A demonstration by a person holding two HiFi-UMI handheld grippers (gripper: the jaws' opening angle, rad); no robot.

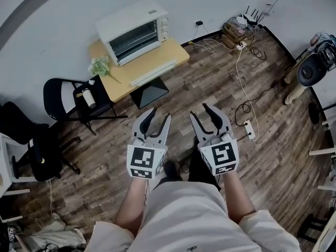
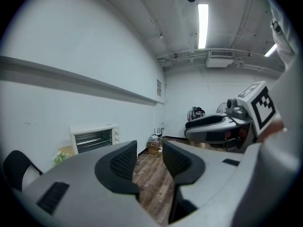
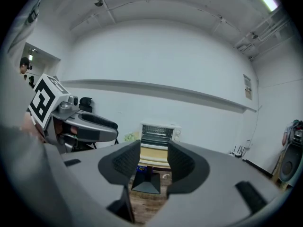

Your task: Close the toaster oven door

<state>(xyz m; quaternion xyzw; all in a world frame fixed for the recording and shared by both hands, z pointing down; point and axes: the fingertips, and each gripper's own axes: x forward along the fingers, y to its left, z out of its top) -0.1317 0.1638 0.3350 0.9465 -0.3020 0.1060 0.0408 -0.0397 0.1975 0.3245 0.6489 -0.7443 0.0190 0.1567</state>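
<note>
- Wood-plank floor (image 1: 210,88), black chair (image 1: 63,101) at left
- Wooden table (image 1: 173,54) by the wall bears the toaster oven (image 1: 134,30); door position unclear
- Left gripper (image 1: 161,113) and right gripper (image 1: 199,110), well short of it, jaws spread, empty
- Cables (image 1: 241,51) trail right

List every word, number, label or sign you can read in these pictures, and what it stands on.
No text can be read.
On the toaster oven top: label, too small.
On the wall notice: print too blurred.
On the left gripper and right gripper: marker patterns, no words.
</note>
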